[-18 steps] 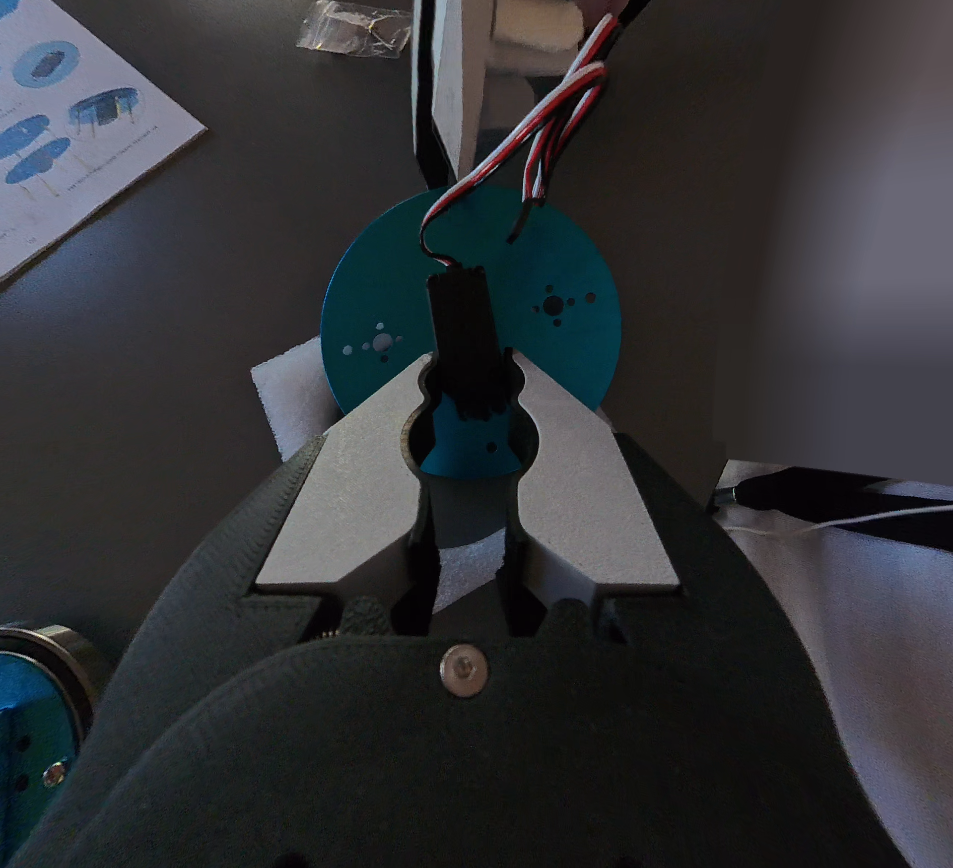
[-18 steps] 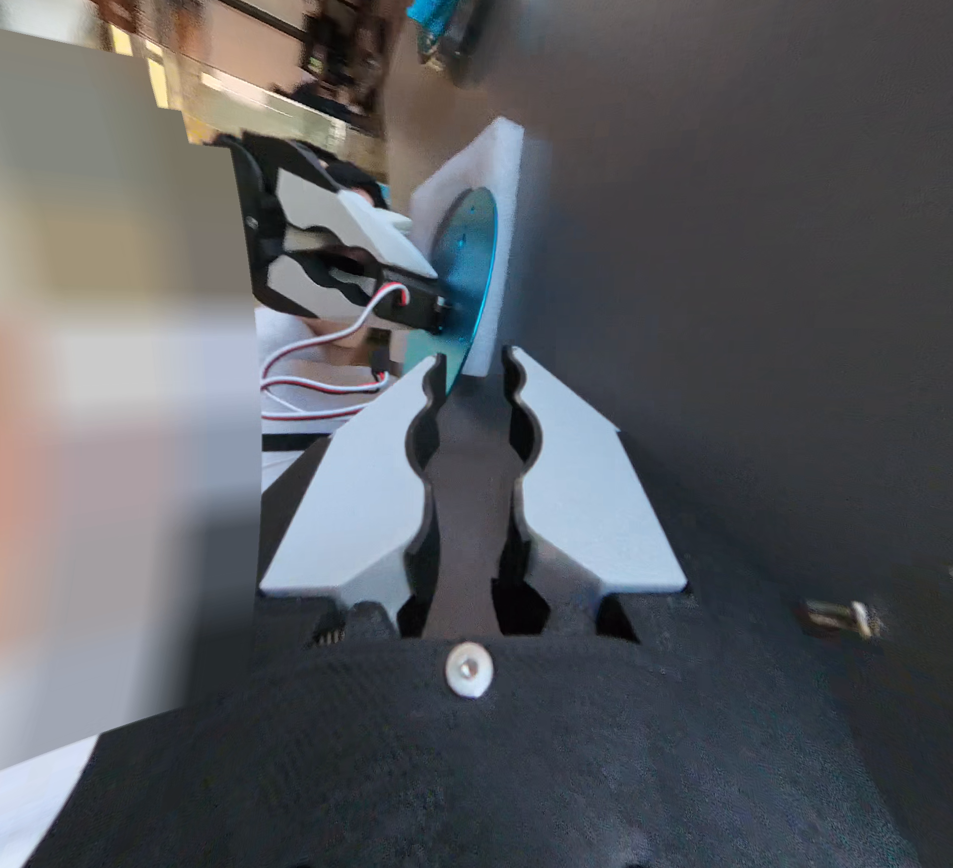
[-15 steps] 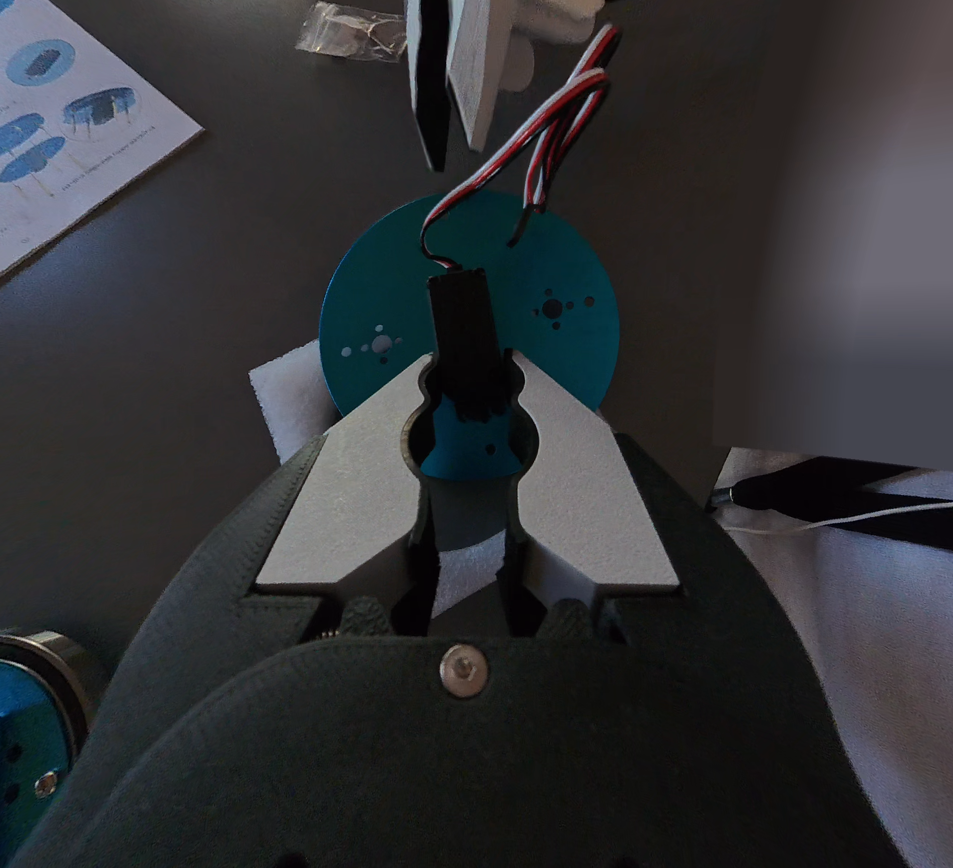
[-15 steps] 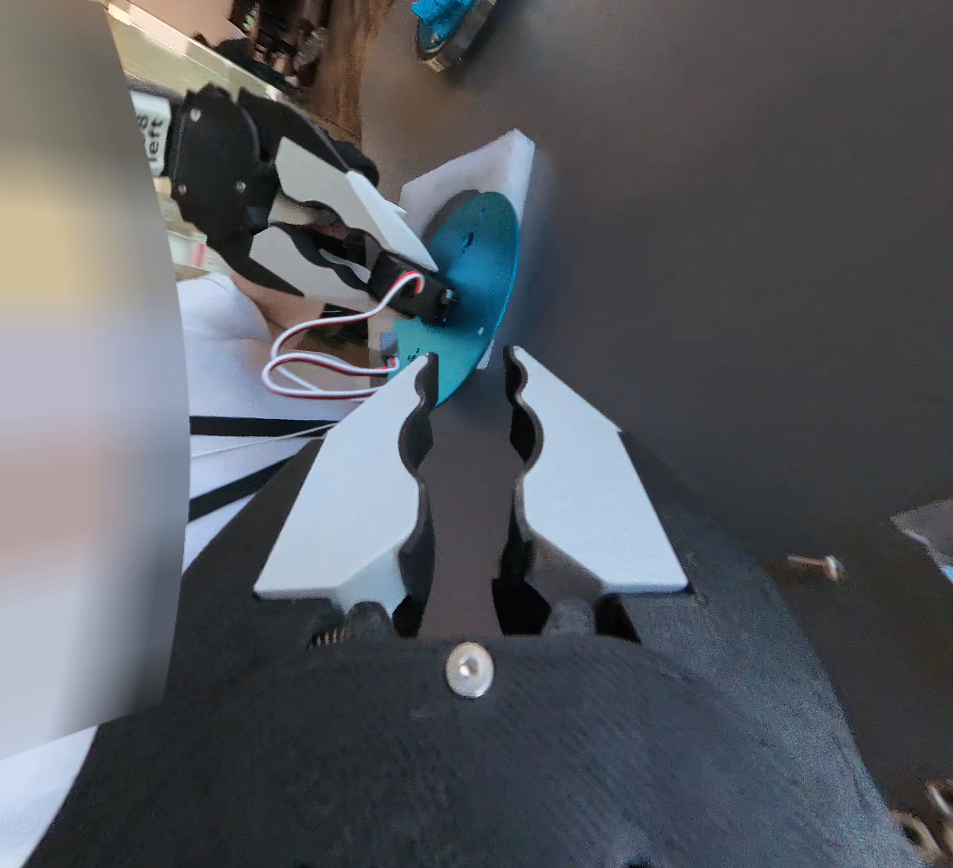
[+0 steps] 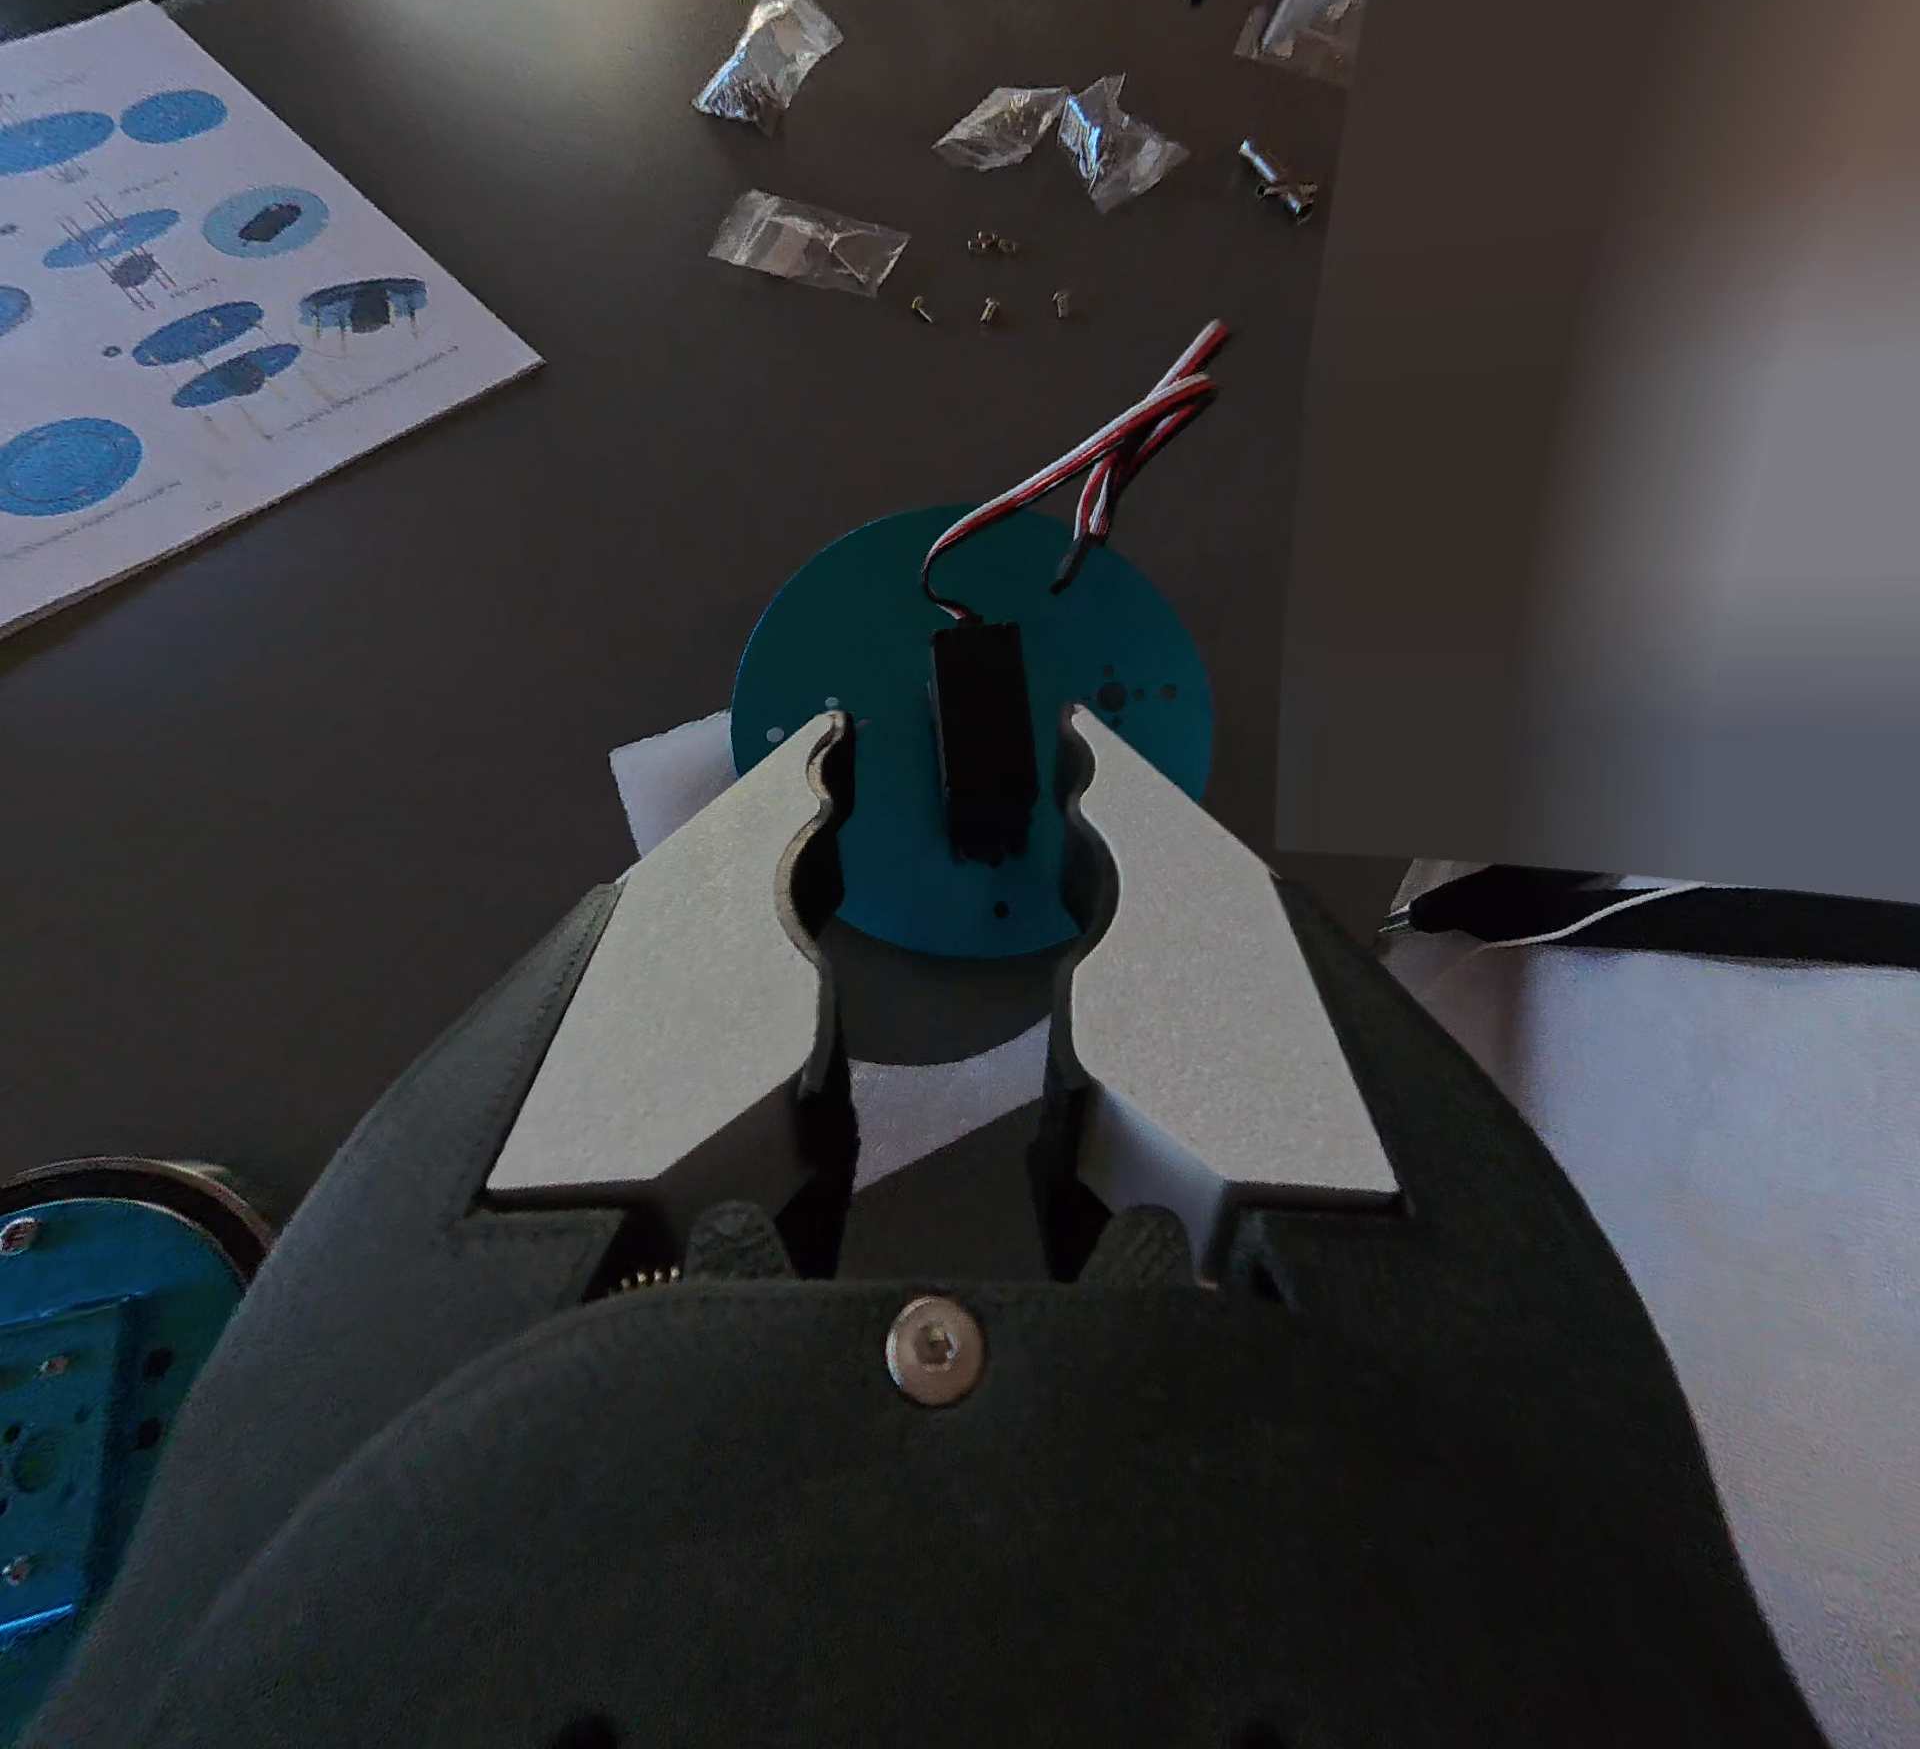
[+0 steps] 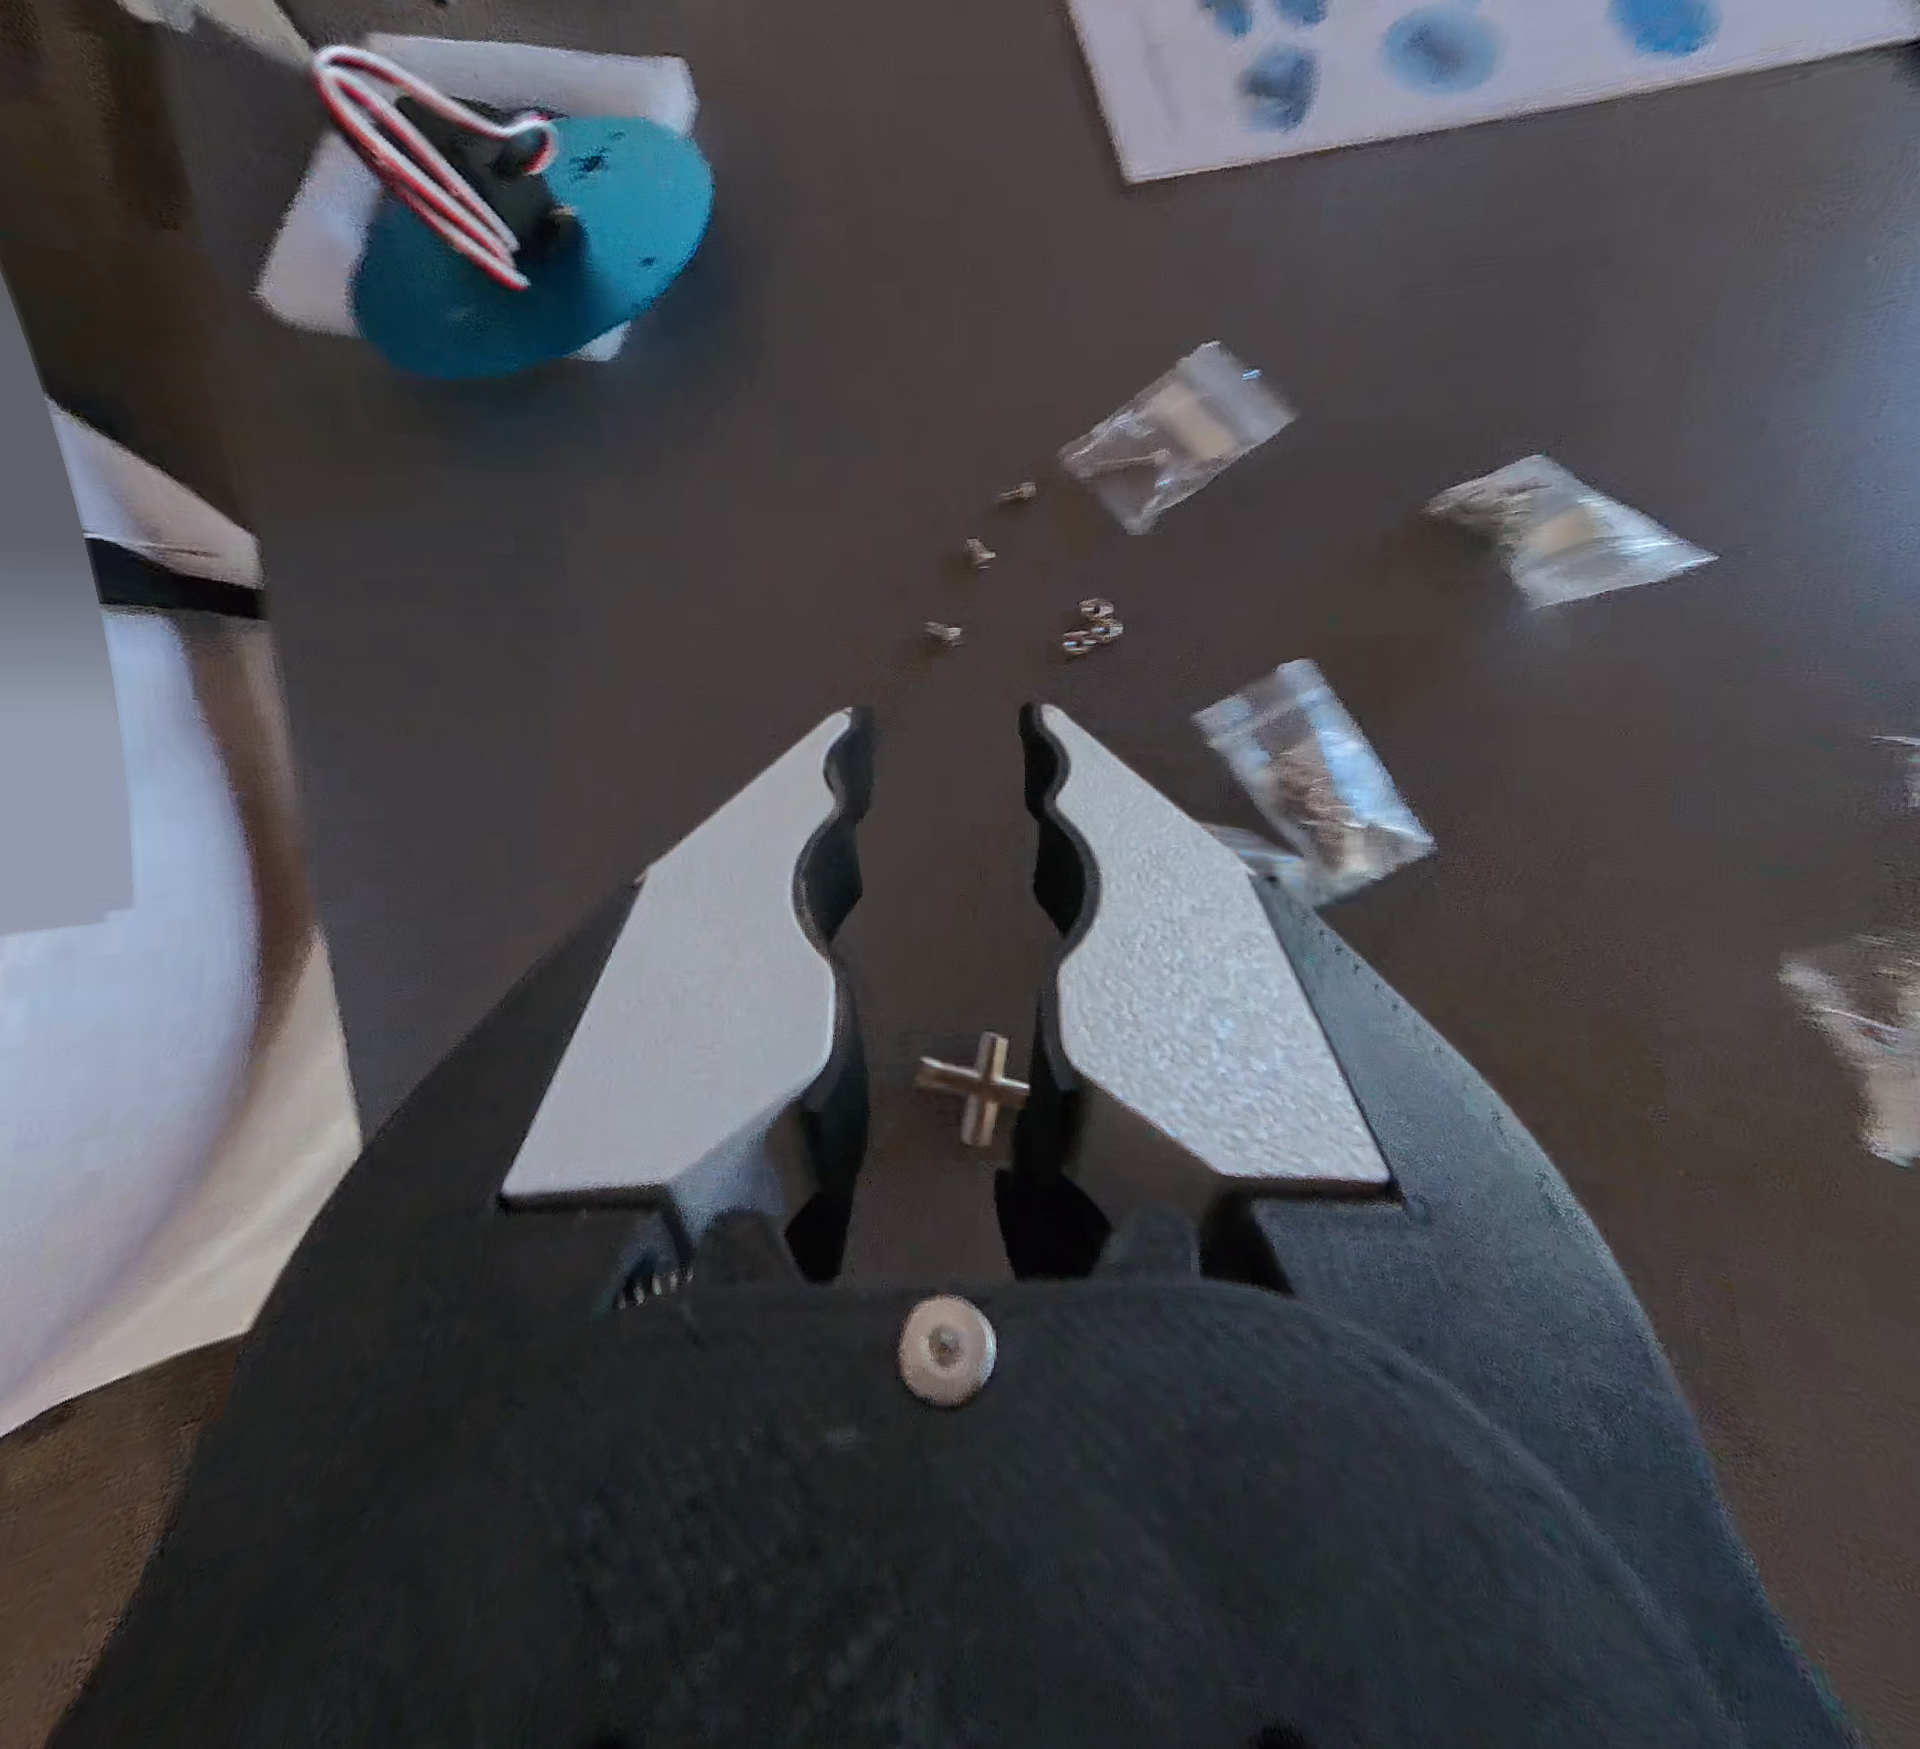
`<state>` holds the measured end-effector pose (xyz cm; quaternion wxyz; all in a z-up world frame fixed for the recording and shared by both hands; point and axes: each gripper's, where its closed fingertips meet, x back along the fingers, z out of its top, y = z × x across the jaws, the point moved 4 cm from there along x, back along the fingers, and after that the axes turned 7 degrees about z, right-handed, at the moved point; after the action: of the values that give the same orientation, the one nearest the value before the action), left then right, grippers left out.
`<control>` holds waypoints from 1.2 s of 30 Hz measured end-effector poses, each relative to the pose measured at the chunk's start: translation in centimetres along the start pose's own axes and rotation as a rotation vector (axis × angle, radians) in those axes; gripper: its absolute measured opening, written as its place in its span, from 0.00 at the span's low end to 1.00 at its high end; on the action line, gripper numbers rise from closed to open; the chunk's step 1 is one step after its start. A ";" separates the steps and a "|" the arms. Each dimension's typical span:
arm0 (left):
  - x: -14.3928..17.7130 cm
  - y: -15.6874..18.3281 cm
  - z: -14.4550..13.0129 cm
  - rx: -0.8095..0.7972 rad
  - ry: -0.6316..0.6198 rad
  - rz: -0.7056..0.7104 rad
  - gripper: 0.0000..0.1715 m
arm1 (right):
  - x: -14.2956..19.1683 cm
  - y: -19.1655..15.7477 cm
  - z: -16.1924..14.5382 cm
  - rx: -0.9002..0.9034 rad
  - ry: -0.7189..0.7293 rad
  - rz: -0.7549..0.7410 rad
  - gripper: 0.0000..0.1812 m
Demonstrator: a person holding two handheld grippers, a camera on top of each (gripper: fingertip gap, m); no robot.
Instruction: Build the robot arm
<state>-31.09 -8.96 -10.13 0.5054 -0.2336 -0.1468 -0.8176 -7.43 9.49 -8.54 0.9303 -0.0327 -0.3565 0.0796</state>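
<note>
The matte dark table (image 5: 416, 660) carries a smooth teal disc (image 5: 831, 826) on white foam. The left hand-held gripper (image 5: 956, 723) has just released the boxy black servo (image 5: 977, 743) (jaws apart, empty). The right hand-held gripper (image 6: 940, 712), gaping, has swung over loose screws (image 6: 977, 551).
</note>
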 end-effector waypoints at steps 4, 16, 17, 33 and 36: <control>0.6 -0.3 0.4 0.028 0.037 0.017 0.21 | -3.5 0.1 -1.2 0.149 -0.078 0.070 0.11; 3.4 1.7 -1.8 0.145 0.056 0.112 0.19 | -7.6 1.8 -0.4 0.224 -0.145 0.334 0.06; 3.7 1.8 -2.1 0.155 0.056 0.124 0.19 | -7.8 1.9 -0.4 0.223 -0.151 0.340 0.06; 4.4 3.0 -4.4 0.358 0.100 0.185 0.17 | -8.2 -0.9 1.3 0.384 -0.096 0.361 0.03; 4.2 2.3 -5.1 0.454 0.059 0.179 0.16 | -7.8 -4.5 5.2 0.575 -0.018 0.310 0.02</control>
<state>-31.83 -15.66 -12.22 0.6195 -0.1021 -0.2905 -0.7221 -16.09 3.73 -9.30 0.8750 0.1782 -0.3185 0.3180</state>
